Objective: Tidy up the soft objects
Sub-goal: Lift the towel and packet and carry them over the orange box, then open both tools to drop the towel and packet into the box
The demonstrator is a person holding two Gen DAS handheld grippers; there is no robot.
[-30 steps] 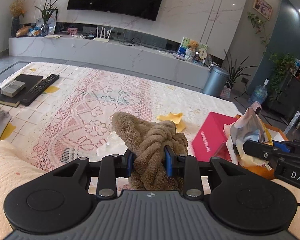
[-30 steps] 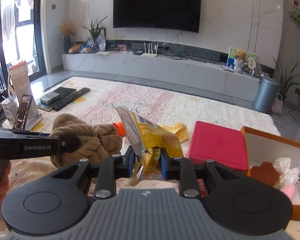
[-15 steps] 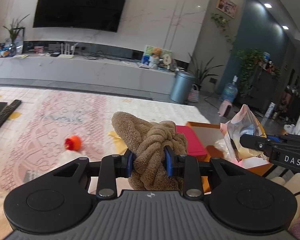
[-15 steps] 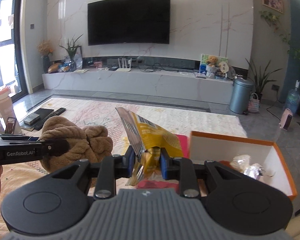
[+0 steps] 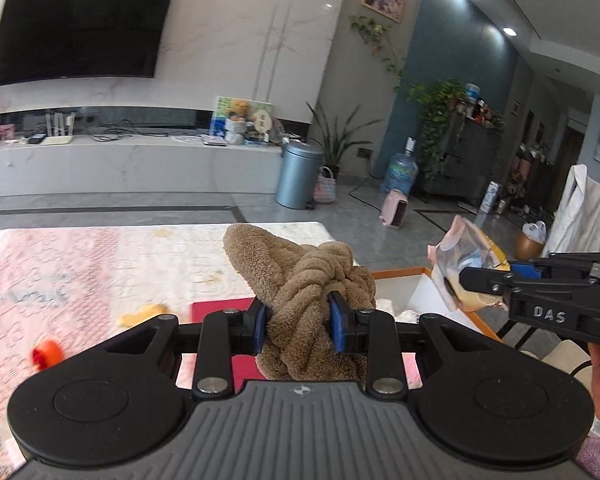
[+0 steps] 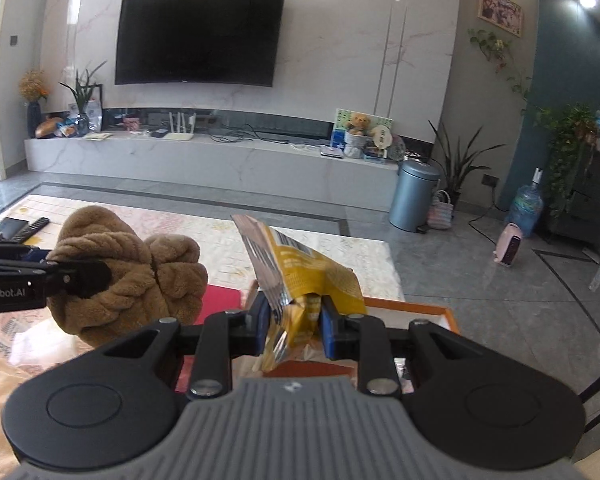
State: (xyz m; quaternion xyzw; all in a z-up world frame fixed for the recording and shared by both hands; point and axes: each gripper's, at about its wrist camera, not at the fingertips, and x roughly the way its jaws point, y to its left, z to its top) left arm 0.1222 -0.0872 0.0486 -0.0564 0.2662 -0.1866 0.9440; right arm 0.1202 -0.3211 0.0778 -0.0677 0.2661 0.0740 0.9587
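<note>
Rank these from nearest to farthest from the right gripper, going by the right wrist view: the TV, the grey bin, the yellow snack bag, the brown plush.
1. Yellow snack bag: pinched in the right gripper's jaws.
2. Brown plush: just left, held by the left gripper.
3. Grey bin: across the floor, right of centre.
4. TV: on the far wall.

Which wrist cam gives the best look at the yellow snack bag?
Right wrist: the yellow snack bag sits centred, pinched in the right gripper, its print and foil edge clear. Left wrist shows it only sideways at the frame's right, partly hidden by that gripper.
</note>
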